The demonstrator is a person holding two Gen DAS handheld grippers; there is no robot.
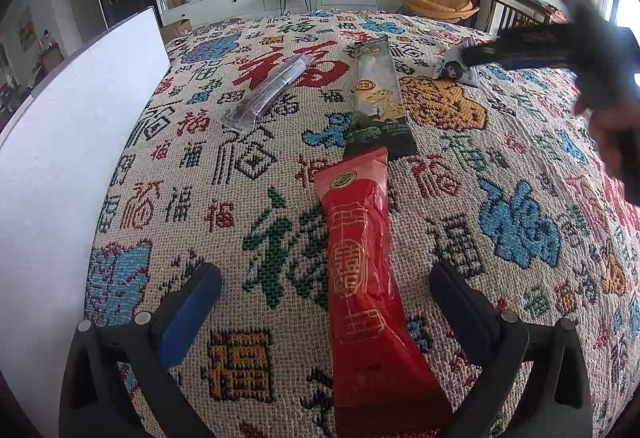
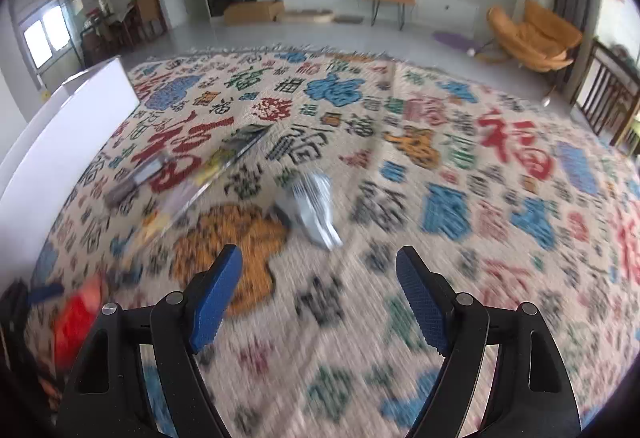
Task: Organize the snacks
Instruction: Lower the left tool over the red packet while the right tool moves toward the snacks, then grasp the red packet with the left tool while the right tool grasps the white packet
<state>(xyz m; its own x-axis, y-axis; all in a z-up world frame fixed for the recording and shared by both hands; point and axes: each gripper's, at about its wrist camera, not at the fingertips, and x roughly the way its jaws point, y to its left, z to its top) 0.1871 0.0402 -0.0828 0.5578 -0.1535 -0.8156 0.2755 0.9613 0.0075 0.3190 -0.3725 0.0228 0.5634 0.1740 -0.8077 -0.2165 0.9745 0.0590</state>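
My left gripper [image 1: 324, 270] is open wide, low over the patterned cloth [image 1: 200, 198]. A long red snack packet [image 1: 360, 278] lies flat between its fingers, and neither pad touches it. Beyond it lie a dark green packet with a cartoon dinosaur [image 1: 380, 98] and a clear silvery packet [image 1: 268, 90]. A small white and blue packet [image 1: 456, 66] lies at the far right, where my right gripper [image 1: 480, 52] shows as a dark blur above it. In the right wrist view my right gripper [image 2: 319, 252] is open and holds nothing. The white packet [image 2: 312, 206] lies just ahead of its fingertips.
A tall white box [image 1: 60, 158] stands along the cloth's left side, and the right wrist view shows the same white box [image 2: 60, 126]. The right wrist view is blurred. A TV unit, plants and an orange chair [image 2: 532, 34] stand far behind.
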